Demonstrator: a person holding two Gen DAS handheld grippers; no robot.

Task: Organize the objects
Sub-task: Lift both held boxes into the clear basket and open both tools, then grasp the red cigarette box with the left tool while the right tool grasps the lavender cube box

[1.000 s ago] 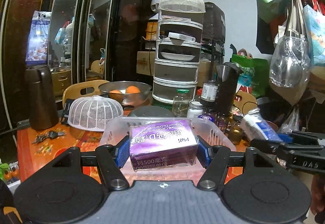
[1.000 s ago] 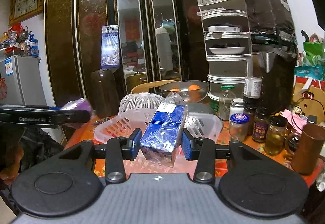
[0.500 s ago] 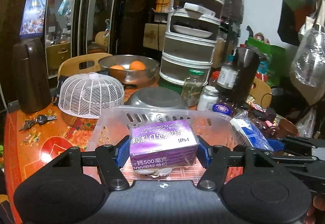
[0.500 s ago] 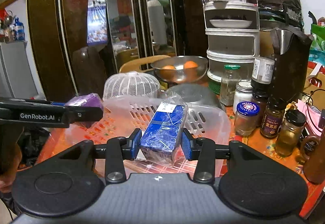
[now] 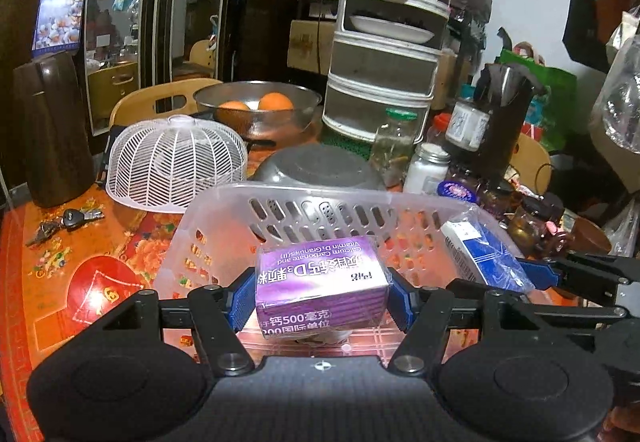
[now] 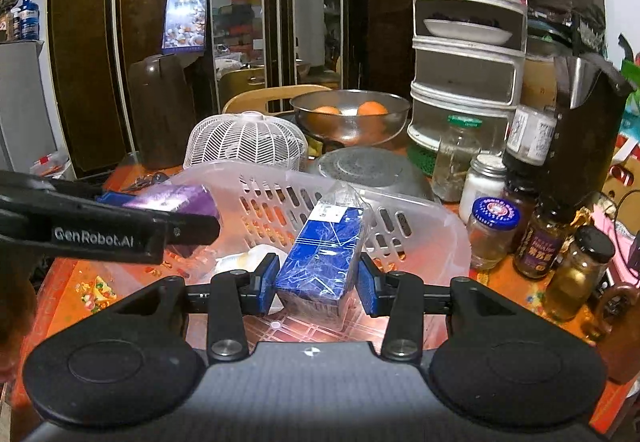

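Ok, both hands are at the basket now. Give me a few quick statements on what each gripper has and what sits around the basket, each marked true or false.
1. The left gripper is clamped on a purple box. True.
2. The right gripper is empty. False: it is shut on a blue box.
3. Both boxes are over the clear plastic basket. True.
4. The metal bowl behind the basket holds apples. False: it holds oranges.
5. A white mesh food cover stands on the table beside the basket. True.
6. The keys lie inside the basket. False: they lie on the table.
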